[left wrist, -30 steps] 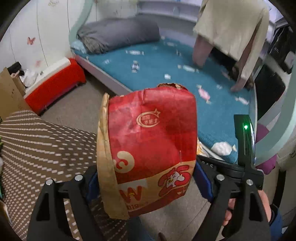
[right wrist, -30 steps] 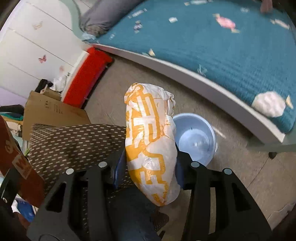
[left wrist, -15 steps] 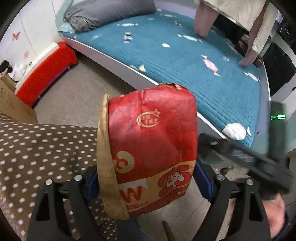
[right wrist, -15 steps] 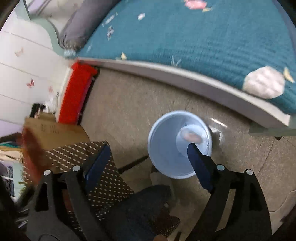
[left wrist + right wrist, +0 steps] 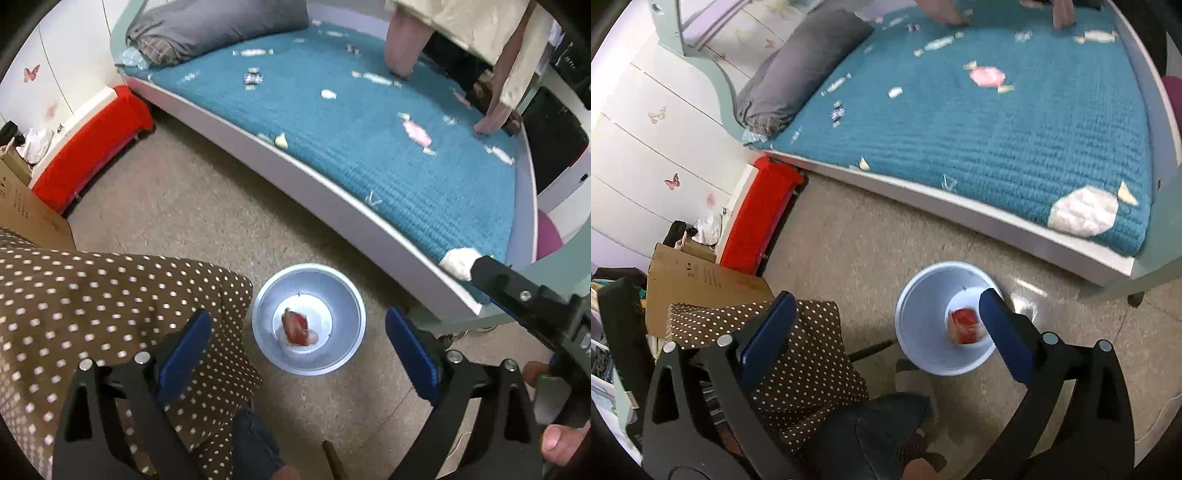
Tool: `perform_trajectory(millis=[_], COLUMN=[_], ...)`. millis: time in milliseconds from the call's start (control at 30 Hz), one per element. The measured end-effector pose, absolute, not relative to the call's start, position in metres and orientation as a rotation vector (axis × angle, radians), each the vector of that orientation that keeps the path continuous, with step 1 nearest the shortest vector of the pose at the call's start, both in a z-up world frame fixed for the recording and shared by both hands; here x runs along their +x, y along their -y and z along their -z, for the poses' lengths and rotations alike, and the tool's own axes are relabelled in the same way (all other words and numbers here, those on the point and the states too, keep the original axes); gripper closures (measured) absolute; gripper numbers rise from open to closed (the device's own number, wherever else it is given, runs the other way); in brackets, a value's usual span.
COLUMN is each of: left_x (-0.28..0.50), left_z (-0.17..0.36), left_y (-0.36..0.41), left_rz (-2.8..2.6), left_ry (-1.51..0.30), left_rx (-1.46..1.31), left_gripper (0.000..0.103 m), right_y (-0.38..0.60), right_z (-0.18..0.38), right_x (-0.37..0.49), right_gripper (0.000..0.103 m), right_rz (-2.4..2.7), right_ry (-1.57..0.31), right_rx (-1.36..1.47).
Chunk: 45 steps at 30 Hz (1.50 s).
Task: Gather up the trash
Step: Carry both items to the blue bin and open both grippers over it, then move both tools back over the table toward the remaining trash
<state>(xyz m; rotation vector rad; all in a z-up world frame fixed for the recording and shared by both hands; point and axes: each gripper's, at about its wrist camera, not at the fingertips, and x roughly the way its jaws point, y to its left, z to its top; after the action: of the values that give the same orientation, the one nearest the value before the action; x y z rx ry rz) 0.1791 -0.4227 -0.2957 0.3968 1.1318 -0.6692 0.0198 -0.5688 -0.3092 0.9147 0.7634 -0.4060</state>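
Note:
A pale blue round bin (image 5: 347,295) stands on the floor beside the bed; it also shows in the right wrist view (image 5: 916,321). The red paper bag (image 5: 294,326) lies at its bottom (image 5: 964,321), next to a pale wrapper. My left gripper (image 5: 297,354) is open and empty above the bin. My right gripper (image 5: 886,330) is open and empty, its right finger over the bin's rim. The right gripper's body also shows at the right edge of the left wrist view (image 5: 532,306).
A bed with a teal cover (image 5: 369,122) carries several candy wrappers and a white crumpled paper (image 5: 1084,210) near its corner. A brown polka-dot cushion (image 5: 92,295) is at the left. A red bench (image 5: 92,147), a cardboard box (image 5: 698,280) and a grey pillow (image 5: 801,70) lie beyond.
The right gripper opened first and dropped the white-and-orange wrapper into the bin. The left gripper then opened, and the red paper bag now lies in the bin.

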Motion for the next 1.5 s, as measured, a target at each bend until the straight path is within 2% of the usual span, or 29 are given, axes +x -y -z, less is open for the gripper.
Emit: perform_trajectory(millis=[500, 833, 1200, 1500], left_x=[0.141, 0.117, 0.105, 0.096], left_z=[0.218, 0.152, 0.104, 0.09], left_y=[0.37, 0.312, 0.203, 0.089], left_rz=[0.683, 0.635, 0.465, 0.236], left_ry=[-0.98, -0.758, -0.624, -0.569], left_rx=[0.287, 0.219, 0.178, 0.101], left_gripper=[0.009, 0.009, 0.009, 0.009], right_y=[0.523, 0.477, 0.382, 0.285], right_z=[0.227, 0.162, 0.114, 0.099], right_x=[0.013, 0.022, 0.053, 0.085], right_gripper=[0.006, 0.006, 0.006, 0.006], right_rz=[0.395, 0.349, 0.152, -0.066], right_ry=[-0.672, -0.631, -0.625, -0.653], right_rx=[0.727, 0.583, 0.447, 0.344])
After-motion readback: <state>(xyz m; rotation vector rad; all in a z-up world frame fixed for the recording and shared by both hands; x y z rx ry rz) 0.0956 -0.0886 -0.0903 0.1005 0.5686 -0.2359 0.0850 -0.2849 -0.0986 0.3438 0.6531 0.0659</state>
